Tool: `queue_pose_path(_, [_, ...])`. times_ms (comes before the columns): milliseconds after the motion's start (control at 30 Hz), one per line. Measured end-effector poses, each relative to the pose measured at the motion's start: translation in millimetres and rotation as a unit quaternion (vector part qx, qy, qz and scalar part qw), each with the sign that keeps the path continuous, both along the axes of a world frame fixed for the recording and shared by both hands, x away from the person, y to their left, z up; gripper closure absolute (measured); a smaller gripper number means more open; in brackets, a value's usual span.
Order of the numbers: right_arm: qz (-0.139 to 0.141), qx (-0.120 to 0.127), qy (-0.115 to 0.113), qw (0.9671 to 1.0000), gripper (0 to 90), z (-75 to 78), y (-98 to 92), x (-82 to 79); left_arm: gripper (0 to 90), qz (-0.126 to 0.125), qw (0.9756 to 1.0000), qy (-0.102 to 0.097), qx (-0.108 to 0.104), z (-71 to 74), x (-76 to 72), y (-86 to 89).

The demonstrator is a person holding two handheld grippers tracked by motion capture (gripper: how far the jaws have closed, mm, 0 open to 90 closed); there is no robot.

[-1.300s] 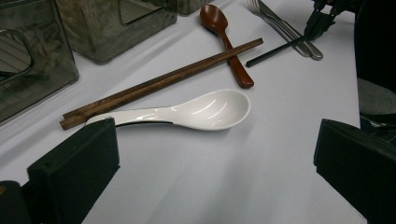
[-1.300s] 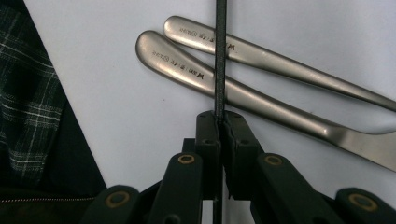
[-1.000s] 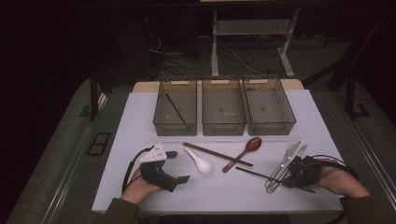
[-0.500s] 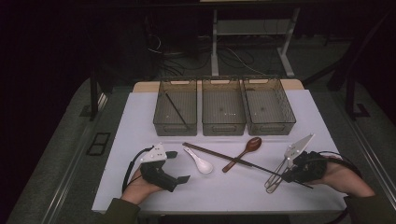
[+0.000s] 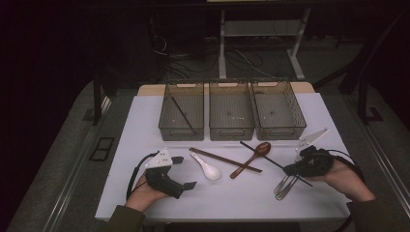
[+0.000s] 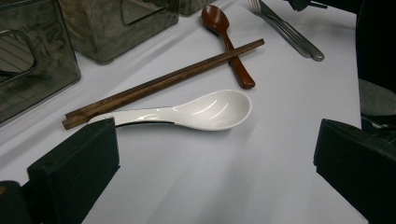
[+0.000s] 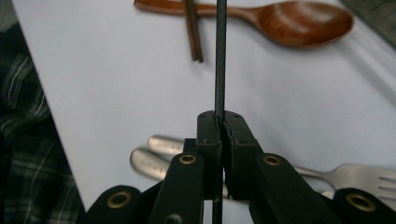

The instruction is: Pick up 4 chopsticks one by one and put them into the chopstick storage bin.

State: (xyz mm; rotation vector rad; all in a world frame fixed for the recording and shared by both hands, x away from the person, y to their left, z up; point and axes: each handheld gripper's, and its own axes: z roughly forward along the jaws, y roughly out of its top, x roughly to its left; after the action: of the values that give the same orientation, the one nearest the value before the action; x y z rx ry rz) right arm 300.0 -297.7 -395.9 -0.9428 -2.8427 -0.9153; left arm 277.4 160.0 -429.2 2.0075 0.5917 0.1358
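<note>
A white table (image 5: pixel 145 125) stands in a dark room, three clear bins (image 5: pixel 231 116) along its far edge. The right gripper (image 7: pixel 219 119) is clamped on a thin black chopstick (image 7: pixel 219 56), which it holds above the metal forks (image 5: pixel 285 186) and which points toward the wooden spoon (image 7: pixel 299 16). The grip is narrow, so the stick could pivot or slide out, and its tip could knock the spoon. The left gripper (image 5: pixel 181 171) rests with its jaws apart near the white spoon (image 6: pixel 205 109), holding nothing.
</note>
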Motion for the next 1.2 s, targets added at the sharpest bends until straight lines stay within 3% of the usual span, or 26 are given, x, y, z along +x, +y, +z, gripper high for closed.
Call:
queue_pose_path(167, [-0.025,0.016,0.0,0.9996,84.9,-0.1,4.3,6.9,0.0,0.003,1.0,0.002,-0.002,-0.2,0.4,0.4])
queue_pose_path(467, [-0.045,0.037,-0.01,0.9982,84.9,2.2,17.3,18.0,0.0,0.004,1.0,0.004,-0.001,-1.4,0.2,-1.5])
queue_pose_path(1200, [-0.045,0.095,-0.032,0.994,84.9,17.5,73.5,53.6,0.0,0.011,0.9999,0.001,0.001,-3.3,0.8,-0.4])
